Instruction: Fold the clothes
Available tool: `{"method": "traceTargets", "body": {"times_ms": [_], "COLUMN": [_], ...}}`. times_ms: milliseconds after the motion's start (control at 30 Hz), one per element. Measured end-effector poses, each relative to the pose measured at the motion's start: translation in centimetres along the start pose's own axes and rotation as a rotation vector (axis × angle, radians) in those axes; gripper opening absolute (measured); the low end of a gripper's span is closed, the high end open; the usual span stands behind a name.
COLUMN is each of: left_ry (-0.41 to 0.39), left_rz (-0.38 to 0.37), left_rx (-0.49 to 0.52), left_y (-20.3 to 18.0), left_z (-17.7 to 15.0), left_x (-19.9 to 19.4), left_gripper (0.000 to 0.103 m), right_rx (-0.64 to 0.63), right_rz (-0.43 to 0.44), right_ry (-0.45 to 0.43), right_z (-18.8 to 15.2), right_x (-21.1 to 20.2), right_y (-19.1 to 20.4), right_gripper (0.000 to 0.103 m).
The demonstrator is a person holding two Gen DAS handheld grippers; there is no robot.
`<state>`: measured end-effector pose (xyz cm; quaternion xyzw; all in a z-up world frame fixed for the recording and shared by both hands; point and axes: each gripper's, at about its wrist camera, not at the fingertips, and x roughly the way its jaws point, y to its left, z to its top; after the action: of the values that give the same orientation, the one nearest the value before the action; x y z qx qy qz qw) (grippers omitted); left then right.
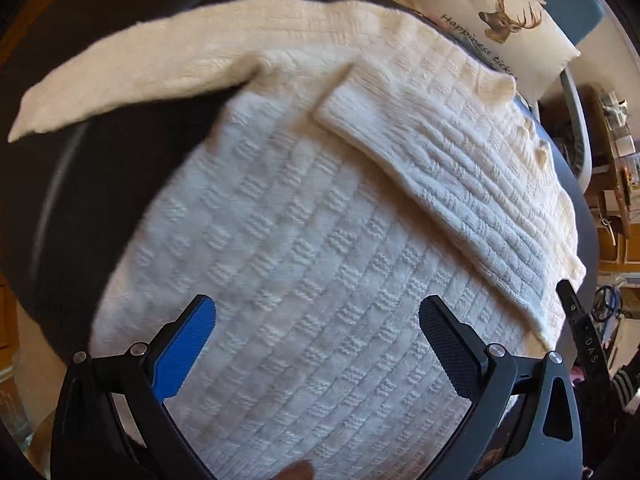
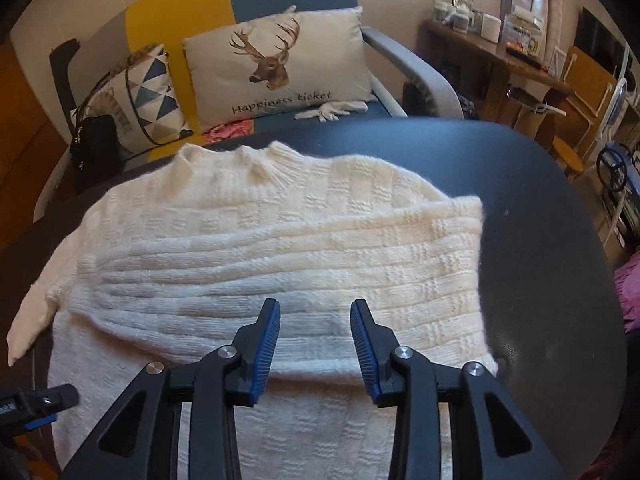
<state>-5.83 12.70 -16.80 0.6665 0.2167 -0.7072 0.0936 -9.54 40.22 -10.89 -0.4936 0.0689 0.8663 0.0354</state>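
1. Sweater [image 1: 304,240], cream knit, lies flat on the dark round table [image 2: 540,220], collar toward the far edge.
2. One sleeve [image 2: 260,276] is folded across the body; the other sleeve [image 1: 132,76] stretches out to the left over the tabletop.
3. Left gripper [image 1: 316,320] hovers over the body, jaws wide apart and empty; likely nearer the loose sleeve.
4. Right gripper [image 2: 316,316] sits above the folded sleeve, jaws partly open, gripping nothing.
5. A deer cushion [image 2: 276,68] sits beyond the table, out of the way.
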Motion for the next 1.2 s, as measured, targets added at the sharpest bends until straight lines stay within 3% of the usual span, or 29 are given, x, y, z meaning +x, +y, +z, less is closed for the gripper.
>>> {"method": "traceTargets", "body": {"times_ms": [100, 200, 333, 500, 633, 700, 733, 800, 900, 1000, 1100, 1167, 1200], "left_ry": [0.158, 0.176, 0.163, 0.286, 0.290, 0.279, 0.256, 0.137, -0.123, -0.461, -0.903, -1.206, -1.238], "left_rz": [-0.133, -0.190, -0.239, -0.251, -0.287, -0.317, -0.347, -0.368, -0.379, -0.339, -0.259, -0.150, -0.108], "left_rx": [-0.094, -0.111, -0.138, -0.018, 0.086, 0.136, 0.168, 0.255, 0.371, 0.483, 0.587, 0.658, 0.675], "left_y": [1.6, 2.2, 3.0, 2.3, 1.8, 1.7, 1.6, 1.7, 2.6, 3.8, 5.5, 6.7, 7.0], "left_z": [-0.5, -0.8, -1.2, -0.5, -0.9, -1.2, -1.5, -2.1, -3.3, -4.3, -6.5, -8.6, -8.2], "left_x": [2.6, 2.8, 2.6, 3.3, 2.4, 1.8, 1.0, -1.9, -7.3, -13.1, -18.3, -20.0, -19.9], "left_gripper": [0.103, 0.103, 0.103, 0.103, 0.103, 0.103, 0.103, 0.103, 0.103, 0.103, 0.103, 0.103, 0.103], "right_rx": [-0.031, -0.051, -0.054, -0.121, -0.162, -0.153, -0.144, -0.125, -0.106, -0.089, -0.073, -0.078, -0.079], "right_rz": [0.009, -0.013, -0.021, -0.035, -0.030, -0.037, -0.013, 0.042, 0.206, 0.205, 0.170, 0.083, 0.047], "right_ry": [-0.064, -0.137, -0.190, -0.324, -0.533, -0.689, -0.765, -0.911, -0.950, -0.764, -0.673, -0.547, -0.491], "right_z": [-0.2, -0.5, -1.2, -1.5, -1.6, -2.6, -3.4, -5.1, -7.8, -7.8, -9.0, -9.1, -9.1], "right_x": [-1.4, -3.0, -5.2, -10.3, -18.1, -22.9, -24.6, -27.6, -26.6, -23.0, -19.5, -16.3, -14.7], "right_y": [1.8, 3.3, 3.7, 6.6, 8.5, 8.6, 8.2, 7.5, 5.8, 5.1, 3.8, 3.3, 3.0], "right_gripper": [0.066, 0.087, 0.089, 0.089, 0.089, 0.090, 0.099, 0.103, 0.103, 0.103, 0.103, 0.103, 0.103]}}
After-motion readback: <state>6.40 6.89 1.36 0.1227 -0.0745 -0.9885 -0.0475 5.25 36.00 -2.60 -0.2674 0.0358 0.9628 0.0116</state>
